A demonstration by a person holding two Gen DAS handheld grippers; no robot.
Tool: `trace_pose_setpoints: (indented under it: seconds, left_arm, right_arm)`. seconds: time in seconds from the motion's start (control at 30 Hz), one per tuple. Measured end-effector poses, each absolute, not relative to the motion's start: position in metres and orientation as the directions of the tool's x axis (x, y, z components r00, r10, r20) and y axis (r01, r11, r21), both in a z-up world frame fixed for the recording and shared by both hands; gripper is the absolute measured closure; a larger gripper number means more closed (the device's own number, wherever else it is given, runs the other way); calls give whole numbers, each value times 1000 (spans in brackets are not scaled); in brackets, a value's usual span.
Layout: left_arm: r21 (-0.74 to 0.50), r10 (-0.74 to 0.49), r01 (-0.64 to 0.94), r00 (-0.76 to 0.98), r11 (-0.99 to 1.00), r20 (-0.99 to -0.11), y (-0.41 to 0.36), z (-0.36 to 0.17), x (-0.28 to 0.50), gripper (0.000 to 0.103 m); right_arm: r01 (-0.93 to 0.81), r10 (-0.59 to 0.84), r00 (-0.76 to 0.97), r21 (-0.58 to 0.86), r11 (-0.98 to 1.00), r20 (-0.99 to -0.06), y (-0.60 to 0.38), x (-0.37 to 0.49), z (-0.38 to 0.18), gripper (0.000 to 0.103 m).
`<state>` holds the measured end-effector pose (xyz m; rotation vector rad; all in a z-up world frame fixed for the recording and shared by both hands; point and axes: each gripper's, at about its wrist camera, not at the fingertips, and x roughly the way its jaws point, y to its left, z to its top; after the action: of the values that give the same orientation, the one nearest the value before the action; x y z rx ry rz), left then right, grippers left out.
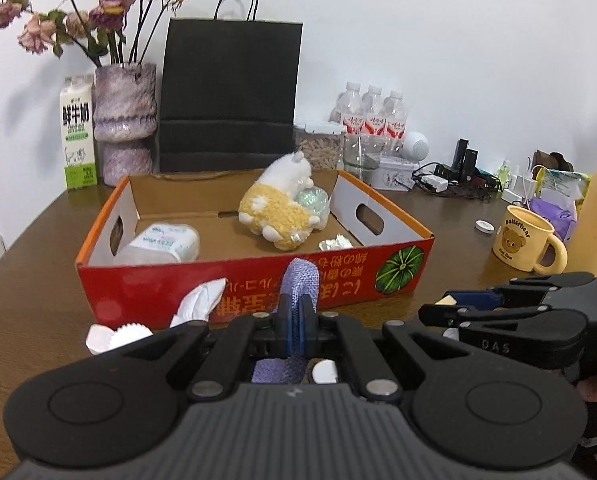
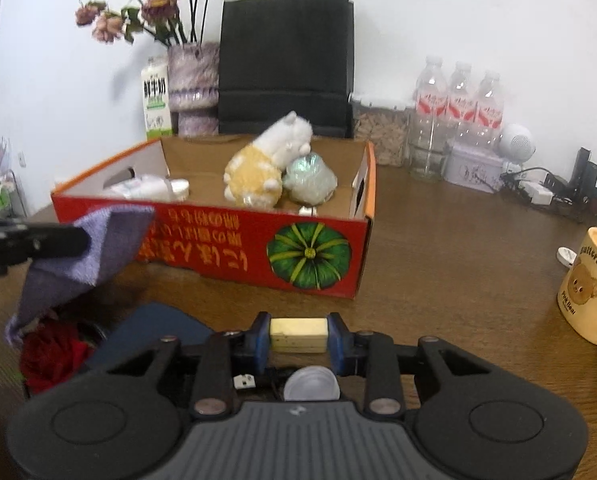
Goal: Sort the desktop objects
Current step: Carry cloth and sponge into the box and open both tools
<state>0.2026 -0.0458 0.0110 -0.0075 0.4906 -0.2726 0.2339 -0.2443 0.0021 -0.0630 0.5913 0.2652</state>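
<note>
The right gripper (image 2: 298, 336) pinches a small pale yellow block (image 2: 297, 335), smooth and rectangular like an eraser, between its blue pads just in front of the red cardboard box (image 2: 258, 248); the pads press on both short ends, so the grip looks square. The left gripper (image 1: 297, 316) is pressed together on a lilac cloth (image 1: 300, 280), soft and ribbed, which hangs loose before the left part of the box front; I judge both things should go over the front wall and into the box. To do it well, lift each one clear of the rim before going forward, because the cloth can catch on the edge; let go only when it is low over the brown floor. Inside the box lie a fluffy yellow and white plush toy (image 1: 280, 204) and a soft wipes pack (image 1: 166, 242); behind the box stands a matte black paper bag (image 1: 230, 96).
</note>
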Motion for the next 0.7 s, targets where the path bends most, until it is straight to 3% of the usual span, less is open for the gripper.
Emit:
trace_pose_setpoints:
  seconds: [0.33,0.7]
  left_arm:
    - [5,-232,247,917,969,-323,-43,49,191,99]
    - [-15,-240,242,949,970,-207,-45,88,216,99]
  right_arm:
    - [-279,265,860,34,960,-435,-232,235,50,74]
    - [-283,280,899,41,958,-338,-208,264,92,74]
